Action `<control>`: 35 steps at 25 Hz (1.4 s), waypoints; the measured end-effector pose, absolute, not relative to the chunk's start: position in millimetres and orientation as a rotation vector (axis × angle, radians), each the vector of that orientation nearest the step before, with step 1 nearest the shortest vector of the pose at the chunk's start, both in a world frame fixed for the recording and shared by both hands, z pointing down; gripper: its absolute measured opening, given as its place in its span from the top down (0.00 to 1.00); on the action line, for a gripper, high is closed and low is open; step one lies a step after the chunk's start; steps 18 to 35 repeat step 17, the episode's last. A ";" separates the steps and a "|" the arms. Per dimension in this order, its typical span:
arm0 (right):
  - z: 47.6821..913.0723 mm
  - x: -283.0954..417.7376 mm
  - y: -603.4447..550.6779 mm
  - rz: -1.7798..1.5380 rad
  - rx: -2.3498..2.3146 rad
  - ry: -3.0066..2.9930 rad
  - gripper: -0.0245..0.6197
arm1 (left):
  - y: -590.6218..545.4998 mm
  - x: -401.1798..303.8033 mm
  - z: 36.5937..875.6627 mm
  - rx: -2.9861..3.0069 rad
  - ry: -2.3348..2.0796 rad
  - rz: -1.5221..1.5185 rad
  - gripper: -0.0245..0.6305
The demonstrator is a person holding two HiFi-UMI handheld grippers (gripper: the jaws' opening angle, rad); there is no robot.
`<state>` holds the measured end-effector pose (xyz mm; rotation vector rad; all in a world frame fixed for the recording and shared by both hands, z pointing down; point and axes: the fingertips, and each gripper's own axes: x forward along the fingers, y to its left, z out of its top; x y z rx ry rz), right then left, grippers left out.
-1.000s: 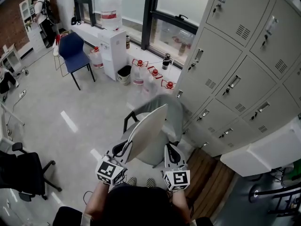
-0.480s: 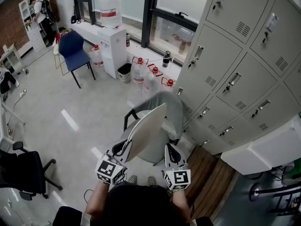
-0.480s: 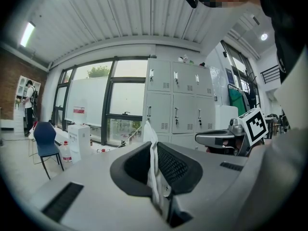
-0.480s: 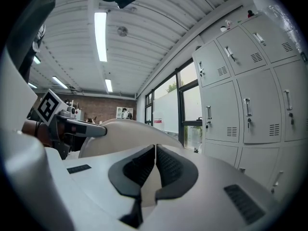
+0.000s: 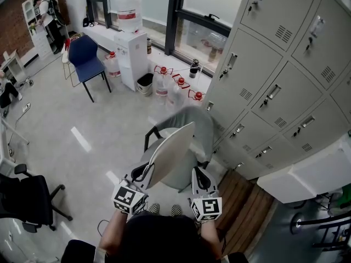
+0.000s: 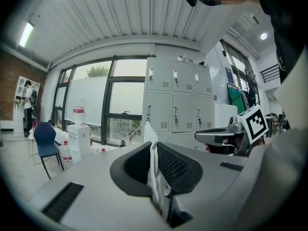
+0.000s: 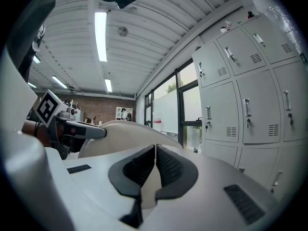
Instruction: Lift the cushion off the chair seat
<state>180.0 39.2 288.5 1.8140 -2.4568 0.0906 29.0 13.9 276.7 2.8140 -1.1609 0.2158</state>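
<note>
cushion (image 5: 171,149) tilted over the chair (image 5: 202,129) — left tongs (image 6: 154,160) and right tongs (image 7: 155,163) both clamp its edge

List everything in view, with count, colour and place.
cushion: one, cream, held tilted above grey chair
grey chair: one, centre, beside lockers
lockers: one bank, grey, right
blue chair: one, back left
water dispenser: one, white, below window
water bottles: at least four, red-capped, floor below window
bin: one, pale, beside dispenser
black chair: one, lower left
person: one, far back left
left gripper: one, white, shut on cushion
right gripper: one, white, shut on cushion
</note>
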 end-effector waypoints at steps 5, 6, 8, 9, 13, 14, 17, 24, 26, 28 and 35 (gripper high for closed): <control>288.1 179.3 40.4 0.089 1.816 -2.456 0.91 | 15.1 29.0 278.1 2.809 -1.157 0.214 0.90; 287.8 179.6 40.5 0.089 1.816 -2.456 0.91 | 15.1 29.1 278.2 2.808 -1.157 0.215 0.90; 287.5 180.3 40.6 0.091 1.818 -2.456 0.91 | 15.1 29.1 278.9 2.806 -1.156 0.217 0.90; 287.7 180.5 40.6 0.092 1.818 -2.457 0.91 | 15.3 29.0 279.4 2.805 -1.155 0.217 0.90; 288.4 180.7 40.7 0.092 1.819 -2.457 0.91 | 15.6 29.2 280.4 2.801 -1.152 0.213 0.90; 288.4 180.4 40.6 0.091 1.818 -2.458 0.91 | 15.6 29.3 280.6 2.801 -1.151 0.213 0.90; 289.2 179.6 40.2 0.090 1.814 -2.459 0.91 | 15.4 29.6 281.9 2.803 -1.149 0.216 0.90; 289.2 179.6 40.2 0.090 1.814 -2.459 0.91 | 15.4 29.6 281.9 2.803 -1.149 0.216 0.90; 289.2 179.6 40.2 0.090 1.814 -2.459 0.91 | 15.4 29.6 281.9 2.803 -1.149 0.216 0.90; 289.2 179.6 40.2 0.090 1.814 -2.459 0.91 | 15.4 29.6 281.9 2.803 -1.149 0.216 0.90; 289.2 179.6 40.2 0.090 1.814 -2.459 0.91 | 15.4 29.6 281.9 2.803 -1.149 0.216 0.90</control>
